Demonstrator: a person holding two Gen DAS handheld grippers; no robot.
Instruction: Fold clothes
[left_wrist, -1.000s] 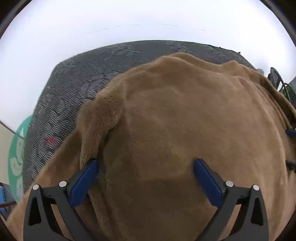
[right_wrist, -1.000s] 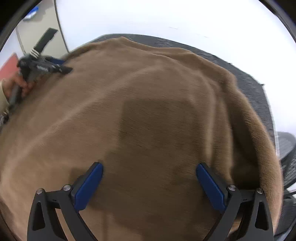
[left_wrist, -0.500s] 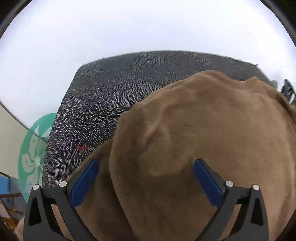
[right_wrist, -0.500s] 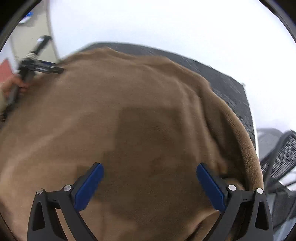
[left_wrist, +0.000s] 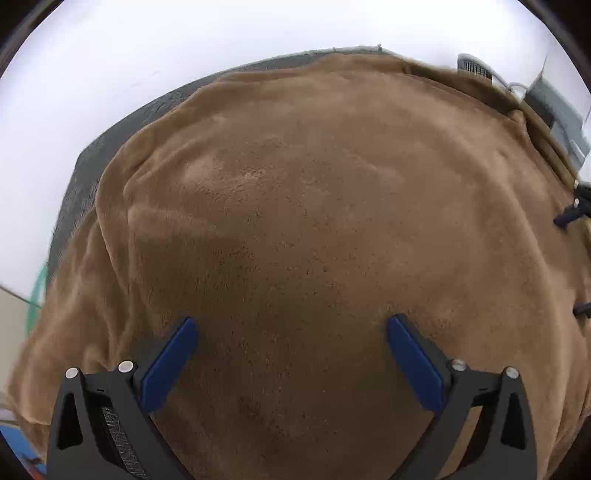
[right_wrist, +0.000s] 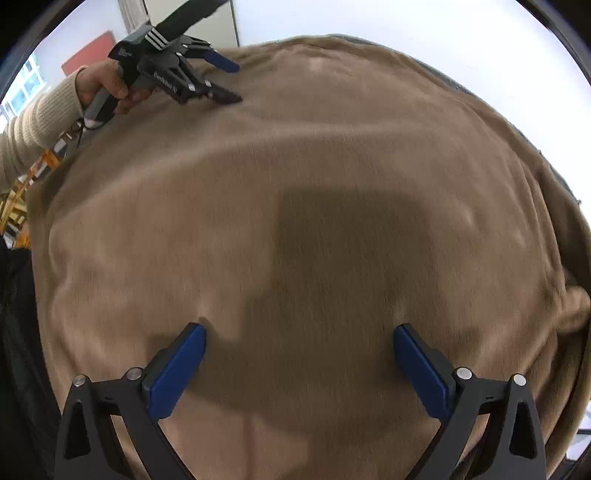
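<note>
A brown fleece garment (left_wrist: 314, 221) lies spread over a dark patterned table top (left_wrist: 110, 147) and fills both views; it also shows in the right wrist view (right_wrist: 314, 221). My left gripper (left_wrist: 291, 325) hovers just above the fleece, jaws wide open and empty. It also shows in the right wrist view (right_wrist: 232, 83), held by a hand at the garment's far left edge. My right gripper (right_wrist: 299, 332) is wide open and empty just above the cloth. Its blue fingertips (left_wrist: 565, 219) show at the right edge of the left wrist view.
A folded edge of the fleece runs down the left side (left_wrist: 110, 221). A white wall stands behind the table. Mesh chairs and equipment (left_wrist: 546, 103) stand at the far right. A green-patterned floor mat (left_wrist: 35, 295) shows past the table's left edge.
My left gripper has swung right, over the middle of the fleece, so less bare table shows. The right gripper has shifted over the cloth; the left gripper looks closer in its view. Both stay open.
</note>
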